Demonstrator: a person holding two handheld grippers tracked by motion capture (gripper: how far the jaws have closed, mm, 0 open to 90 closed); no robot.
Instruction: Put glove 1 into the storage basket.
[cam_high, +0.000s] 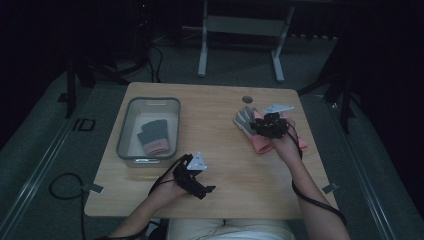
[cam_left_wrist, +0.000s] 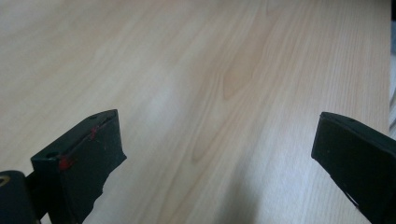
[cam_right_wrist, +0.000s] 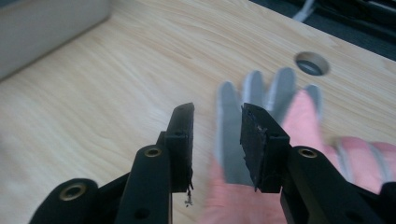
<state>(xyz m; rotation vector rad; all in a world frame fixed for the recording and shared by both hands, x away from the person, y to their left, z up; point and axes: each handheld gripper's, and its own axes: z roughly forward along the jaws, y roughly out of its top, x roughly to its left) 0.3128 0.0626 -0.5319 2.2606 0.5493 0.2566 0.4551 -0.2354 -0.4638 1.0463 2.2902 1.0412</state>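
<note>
1. Bin (cam_high: 123, 131): grey, rectangular, rounded corners, smooth walls that look like plastic, standing left on the table (cam_high: 215, 165). It holds 1 glove (cam_high: 154, 137), dark grey with a pink cuff, lying flat.

2. Left gripper (cam_high: 209, 190): black, hand-held, near the table's front edge, well apart from the bin and from the pile. In the left gripper view its jaws stand wide apart over bare wood, nothing between them.

3. Table: pale wood-grain top, matt, rounded corners, 1 round cable hole (cam_high: 247, 99) near the far edge.

4. Pile of gloves (cam_high: 272, 135): right of centre, just in front of the cable hole, lying on the table. Knit fabric, pink at the palms and cuffs, grey at the fingers (cam_right_wrist: 229, 135); at least 2 gloves overlap, the exact count is unclear. Judged handling: light, soft and limp, no risk of breakage; a glove will droop and fold when lifted, and a deep bite may drag a 2nd glove along. Best hold, as a judgement: pinch 1 layer at the top glove's grey fingers or at the cuff edge, where the fabric stands free of the rest.

5. Right gripper (cam_right_wrist: 217, 116): black, over the left end of the pile. Jaws are narrowed to a small gap, with 1 grey finger lying in it; the pads do not appear to press on the fabric, though blur makes this uncertain.
</note>
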